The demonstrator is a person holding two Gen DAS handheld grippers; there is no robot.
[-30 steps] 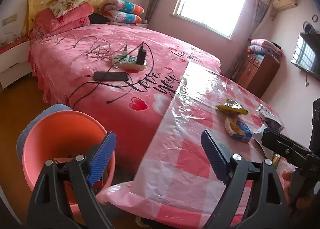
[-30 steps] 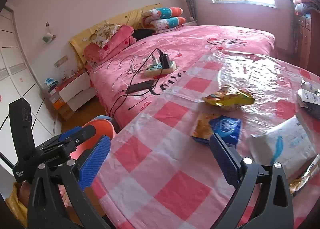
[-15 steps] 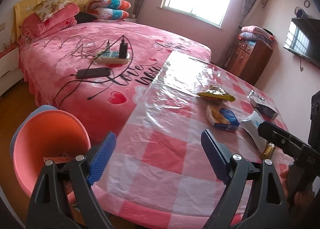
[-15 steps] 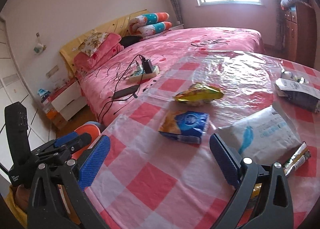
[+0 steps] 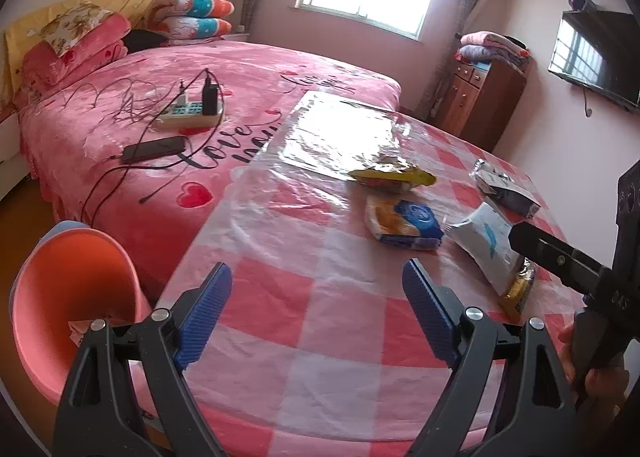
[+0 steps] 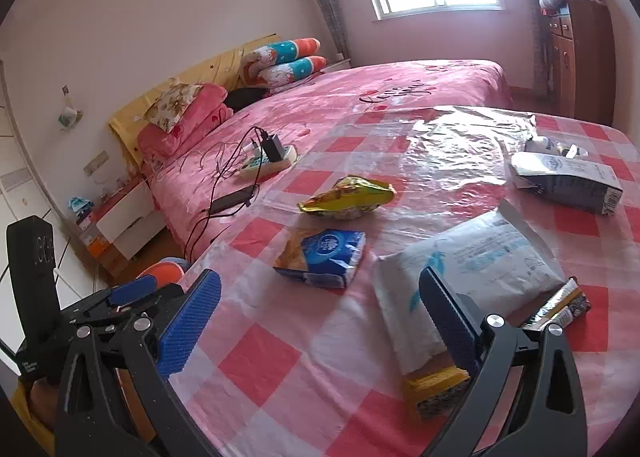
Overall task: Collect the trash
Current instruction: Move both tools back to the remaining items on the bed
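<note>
1. Pink-and-white checked cloth under clear plastic covered the desk (image 6: 260, 369), which stood against the near side of a pink bed (image 5: 248, 69).
2. The left gripper (image 5: 316, 297) hung over the near edge of the desk with its blue pads wide apart and nothing between them.
3. The right gripper (image 6: 320, 305) was likewise spread wide and empty, above the near right part of the desk.
4. The trash lay on the desk: a yellow snack bag (image 6: 348, 197) farthest in the middle, a blue tissue pack (image 6: 324, 253) nearer, a white pouch (image 6: 472, 261) to the right of it, and a grey carton (image 6: 568, 181) at the far right.
5. A foil wrapper (image 6: 560, 305) lay touching the pouch's right edge, and a yellow packet (image 6: 436, 385) stuck out from under its near end.
6. An orange bin (image 5: 64, 297) stood on the floor to the left of the desk, with some trash inside.
7. A power strip (image 5: 188, 113) and a phone (image 5: 154, 148) lay on the bed.
</note>
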